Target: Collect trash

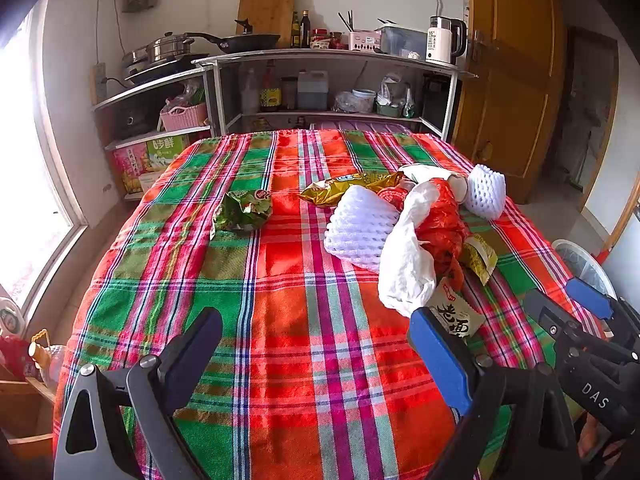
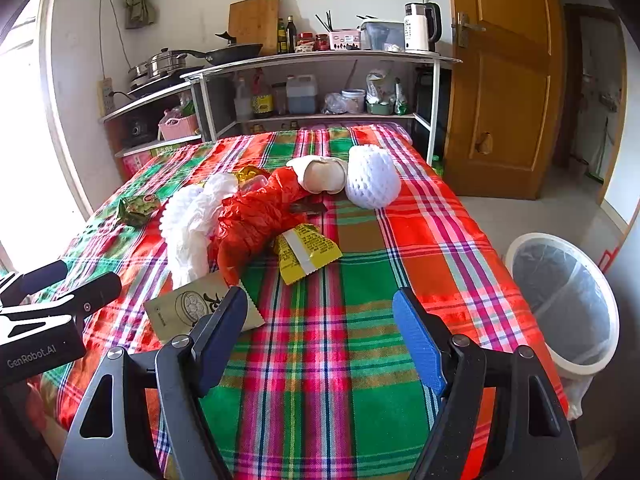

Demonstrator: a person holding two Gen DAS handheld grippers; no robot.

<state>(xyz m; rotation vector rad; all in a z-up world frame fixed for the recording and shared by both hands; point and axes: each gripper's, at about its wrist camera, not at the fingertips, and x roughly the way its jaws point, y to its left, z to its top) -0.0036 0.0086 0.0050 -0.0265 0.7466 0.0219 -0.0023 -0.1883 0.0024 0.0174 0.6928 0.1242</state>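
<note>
By the bright window (image 1: 24, 152) on the left, a low shelf unit (image 1: 160, 136) carries a steamer pot (image 1: 170, 48) and a frying pan (image 1: 244, 42), with a cutting board (image 1: 266, 12) leaning on the wall behind. The table's plaid cloth (image 1: 304, 320) in red, green and pink fills the middle of the room. On it, from the left: a crumpled green wrapper (image 1: 242, 212) lying alone, then a heap of trash touching one another, a gold snack bag (image 1: 348, 186), white foam fruit netting (image 1: 358, 228), a white plastic bag (image 1: 406, 264), a red plastic bag (image 1: 444, 224), a yellow packet (image 2: 306, 250) and a tan paper packet (image 2: 188, 312). The left gripper (image 1: 316, 344) hangs over bare cloth, jaws spread wide and empty; the right gripper (image 2: 320, 316) likewise gapes empty, its left finger overlapping the tan packet in view. An electric kettle (image 1: 444, 40) stands near the wooden door (image 1: 508, 80). A lined trash bin (image 2: 564, 300) sits on the floor beside the table's right edge.
</note>
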